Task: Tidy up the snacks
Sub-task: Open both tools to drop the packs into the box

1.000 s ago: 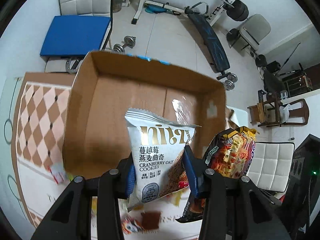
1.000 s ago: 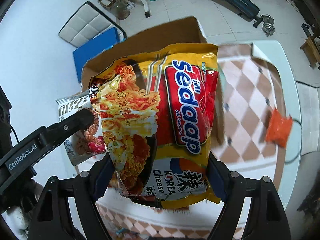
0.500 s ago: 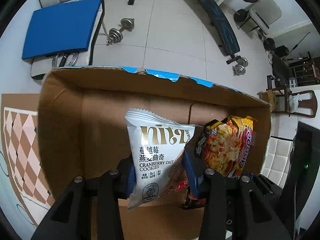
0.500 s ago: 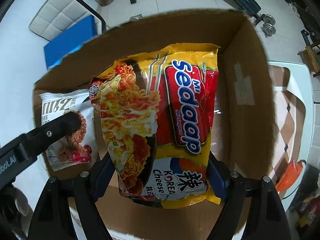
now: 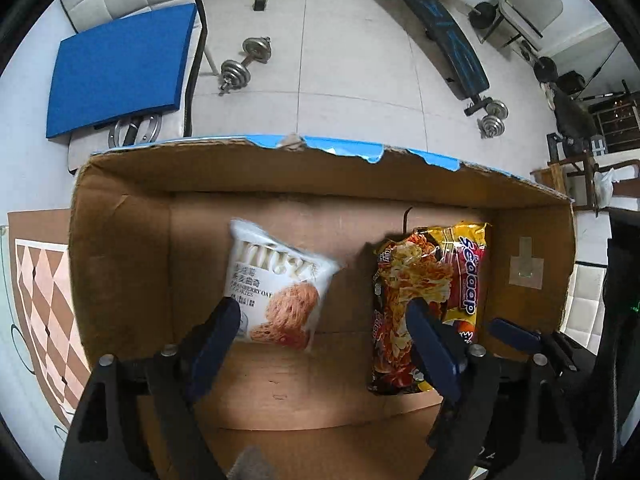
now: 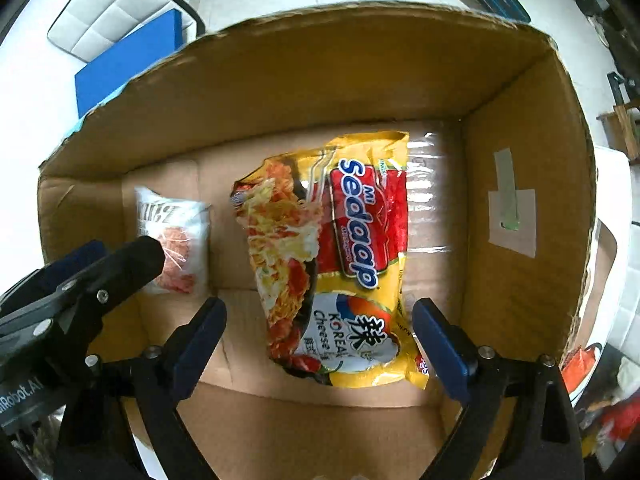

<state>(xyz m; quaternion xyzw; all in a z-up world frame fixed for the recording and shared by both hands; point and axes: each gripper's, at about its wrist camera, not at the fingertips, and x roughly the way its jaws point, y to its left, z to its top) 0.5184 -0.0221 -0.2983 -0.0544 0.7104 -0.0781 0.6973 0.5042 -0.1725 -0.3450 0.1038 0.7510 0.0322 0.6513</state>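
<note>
An open cardboard box point(image 5: 120, 240) fills both views from above. My left gripper point(image 5: 324, 340) hangs over its floor with the jaws opening. The white cranberry oat cookie packet point(image 5: 280, 280) is blurred just beyond the fingertips, and neither pad presses on it. My right gripper point(image 6: 320, 344) is beside it on the right, jaws also opening. The yellow and red Sedaap noodle packet point(image 6: 332, 256) lies loose between its fingers on the box point(image 6: 520, 160) floor. In the right wrist view the cookie packet point(image 6: 176, 240) sits at the left, partly behind the left gripper's finger point(image 6: 132, 256).
The box stands on a table with a brown checkered cloth point(image 5: 40, 288). An orange packet point(image 6: 580, 364) lies on the table right of the box. On the tiled floor beyond are a blue mat point(image 5: 120, 68), a dumbbell point(image 5: 244, 64) and a weight bench point(image 5: 452, 52).
Both grippers came down from above the rim into the box. Their jaws then spread, and the cookie packet and the noodle packet dropped out of the grips.
</note>
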